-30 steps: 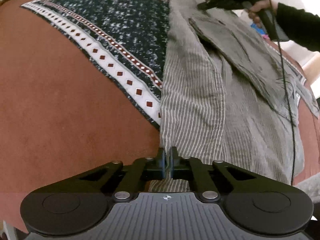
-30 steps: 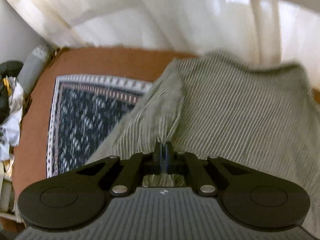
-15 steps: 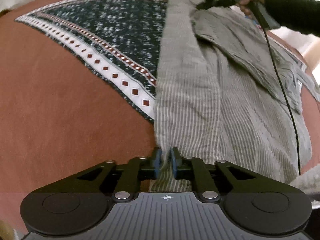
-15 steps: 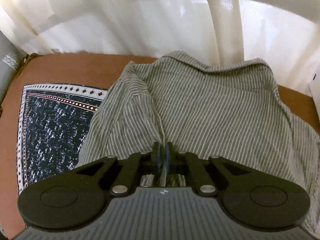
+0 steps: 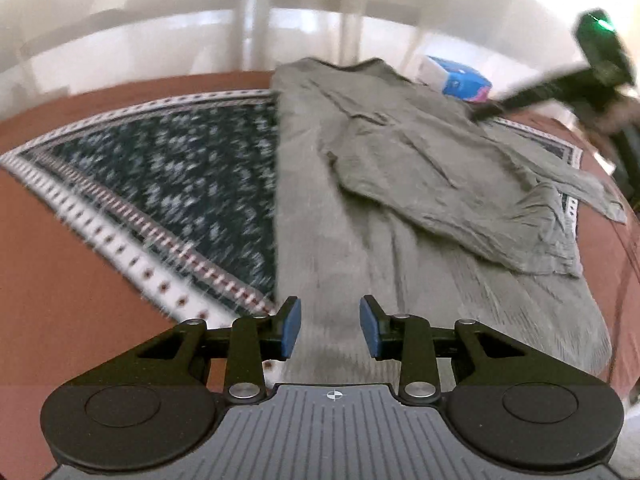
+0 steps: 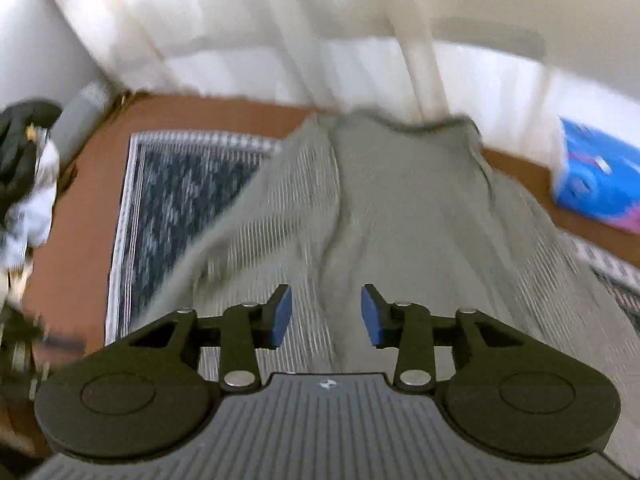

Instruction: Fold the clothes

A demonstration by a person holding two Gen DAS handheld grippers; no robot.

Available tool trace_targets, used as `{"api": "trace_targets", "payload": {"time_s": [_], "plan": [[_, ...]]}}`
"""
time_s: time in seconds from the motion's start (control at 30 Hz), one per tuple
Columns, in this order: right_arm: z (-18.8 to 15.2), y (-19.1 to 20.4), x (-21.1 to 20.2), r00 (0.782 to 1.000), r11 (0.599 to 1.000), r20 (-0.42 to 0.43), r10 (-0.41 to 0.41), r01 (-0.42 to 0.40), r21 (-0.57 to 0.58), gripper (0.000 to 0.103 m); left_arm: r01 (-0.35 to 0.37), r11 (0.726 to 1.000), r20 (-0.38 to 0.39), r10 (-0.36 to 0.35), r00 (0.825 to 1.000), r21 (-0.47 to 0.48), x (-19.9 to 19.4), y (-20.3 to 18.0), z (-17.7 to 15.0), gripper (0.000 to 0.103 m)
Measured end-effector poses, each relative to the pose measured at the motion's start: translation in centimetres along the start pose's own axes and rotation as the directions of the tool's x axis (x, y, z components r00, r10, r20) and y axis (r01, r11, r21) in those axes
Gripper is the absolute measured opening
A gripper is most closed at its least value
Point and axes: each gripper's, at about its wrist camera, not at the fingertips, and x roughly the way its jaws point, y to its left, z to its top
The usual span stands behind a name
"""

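A grey striped shirt (image 5: 384,208) lies flat on a patterned cloth over a brown bed, its left side folded inward and a sleeve lying across it. My left gripper (image 5: 330,330) is open and empty just above the shirt's near hem. My right gripper (image 6: 325,316) is open and empty above the shirt (image 6: 400,216) near its collar end. The right gripper also shows blurred in the left wrist view (image 5: 486,112), at the shirt's far right side.
A dark patterned cloth with a white border (image 5: 172,184) lies under the shirt on the brown bed cover (image 5: 60,300). A blue package (image 6: 596,176) sits at the bed's far right. White curtains hang behind. Clutter (image 6: 24,184) lies off the bed's left.
Both grippers have opened and let go of the shirt. Both have drawn back and lifted a little; the folded shirt side now lies flat.
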Motion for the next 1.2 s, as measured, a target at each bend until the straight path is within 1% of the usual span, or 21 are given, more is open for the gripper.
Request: {"api": "trace_targets", "payload": {"time_s": [0.03, 0.1, 0.17, 0.23, 0.27, 0.3, 0.43, 0.57, 0.63, 0.67, 0.7, 0.73, 0.77, 0.8, 0.9, 1.0, 1.03, 1.13, 1.2], "plan": [[-1.2, -0.3, -1.0, 1.000, 1.000, -0.017, -0.008, 0.008, -0.004, 0.047, 0.010, 1.000, -0.006, -0.010, 1.000, 0.004, 0.6, 0.0, 0.4, 0.049], [-3.5, -1.0, -2.9, 0.999, 1.000, -0.040, -0.026, 0.026, -0.009, 0.056, 0.029, 1.000, -0.026, -0.029, 0.999, 0.006, 1.8, -0.3, 0.8, 0.049], [-5.5, -1.9, -4.6, 0.997, 0.999, -0.066, -0.041, 0.040, -0.021, 0.060, 0.039, 0.999, -0.048, -0.038, 0.998, 0.020, 2.8, -0.7, 0.8, 0.049], [-7.4, -2.8, -6.2, 0.994, 0.998, -0.092, -0.053, 0.050, -0.036, 0.061, 0.042, 0.998, -0.071, -0.038, 0.997, 0.041, 3.8, -1.1, 0.5, 0.049], [-8.4, -3.2, -6.9, 0.993, 0.998, -0.105, -0.058, 0.054, -0.044, 0.064, 0.038, 0.998, -0.085, -0.034, 0.996, 0.051, 4.3, -1.3, 0.4, 0.049], [-8.9, -3.5, -6.7, 0.992, 0.997, -0.118, -0.053, 0.047, -0.054, 0.067, 0.035, 0.998, -0.097, -0.029, 0.995, 0.059, 4.6, -1.6, 0.1, 0.049], [-11.0, -4.5, -6.1, 0.985, 0.995, -0.168, -0.036, 0.020, -0.093, 0.068, 0.010, 0.998, -0.125, -0.002, 0.992, 0.066, 5.7, -2.4, -0.4, 0.052], [-11.0, -5.2, -4.4, 0.984, 0.993, -0.180, 0.006, -0.027, -0.113, 0.068, -0.022, 0.997, -0.122, 0.031, 0.992, 0.074, 6.4, -2.9, -0.8, 0.057], [-11.1, -5.3, -3.8, 0.980, 0.991, -0.198, 0.034, -0.058, -0.118, 0.068, -0.036, 0.997, -0.122, 0.044, 0.992, 0.067, 6.5, -3.2, -0.8, 0.057], [-11.1, -5.3, -3.4, 0.976, 0.990, -0.213, 0.048, -0.075, -0.120, 0.061, -0.039, 0.997, -0.130, 0.047, 0.990, 0.060, 6.4, -3.2, -0.7, 0.057], [-11.3, -5.4, -3.1, 0.968, 0.989, -0.240, 0.071, -0.100, -0.112, 0.044, -0.039, 0.998, -0.139, 0.046, 0.989, 0.051, 6.1, -3.2, -0.4, 0.059], [-11.4, -5.4, -3.0, 0.961, 0.989, -0.261, 0.091, -0.119, -0.093, 0.033, -0.037, 0.998, -0.147, 0.042, 0.988, 0.041, 5.7, -3.2, 0.1, 0.058], [-11.5, -5.5, -3.3, 0.958, 0.988, -0.265, 0.109, -0.133, -0.074, 0.016, -0.034, 0.999, -0.155, 0.039, 0.987, 0.031, 5.3, -3.1, 0.5, 0.058], [-11.4, -5.5, -3.8, 0.959, 0.988, -0.254, 0.125, -0.145, -0.061, 0.012, -0.031, 0.999, -0.147, 0.034, 0.989, 0.023, 4.6, -3.0, 1.2, 0.058], [-11.5, -5.2, -6.3, 0.968, 0.983, -0.183, 0.172, -0.180, -0.029, 0.008, -0.028, 1.000, -0.085, 0.029, 0.996, 0.010, 2.1, -2.9, 4.3, 0.059], [-11.6, -4.3, -9.0, 0.967, 0.973, -0.117, 0.228, -0.231, -0.019, 0.007, -0.020, 1.000, -0.055, 0.021, 0.998, 0.018, 2.1, -3.3, 8.6, 0.061], [-11.7, -4.1, -9.7, 0.965, 0.969, -0.102, 0.242, -0.245, -0.017, 0.007, -0.022, 0.999, -0.053, 0.023, 0.998, 0.027, 2.6, -3.6, 10.1, 0.063], [-11.9, -3.5, -11.5, 0.957, 0.959, -0.064, 0.282, -0.283, -0.004, 0.007, -0.006, 0.999, -0.088, 0.009, 0.996, 0.039, 5.7, -4.7, 14.1, 0.064], [-12.4, -3.1, -12.6, 0.951, 0.952, -0.040, 0.307, -0.307, 0.004, 0.007, -0.016, 0.999, -0.121, 0.022, 0.992, 0.051, 7.5, -5.4, 15.2, 0.065]]}}
